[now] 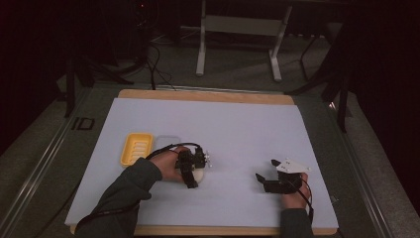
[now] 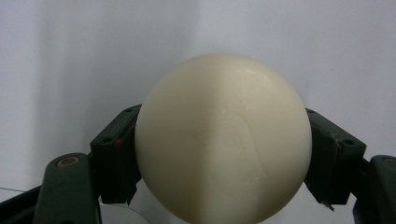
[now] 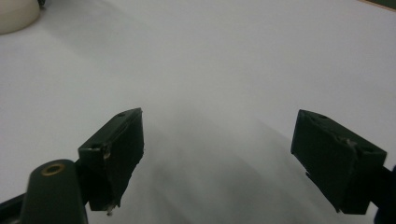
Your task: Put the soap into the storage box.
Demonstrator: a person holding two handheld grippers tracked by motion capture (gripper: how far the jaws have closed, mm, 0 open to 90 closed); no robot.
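Note:
A cream, rounded bar of soap sits between the two black jaws of my left gripper, and both pads press on its sides. From above, the left gripper points down at the soap on the white mat, just right of a yellow soap dish. My right gripper rests low over the mat at the front right, jaws wide apart with nothing between them. The soap's edge shows far off in the right gripper view.
A clear, flat lid or tray lies beside the yellow dish. The mat covers a wooden board on the table. Cables trail from both grippers. Table legs and wires stand on the dark floor beyond the far edge.

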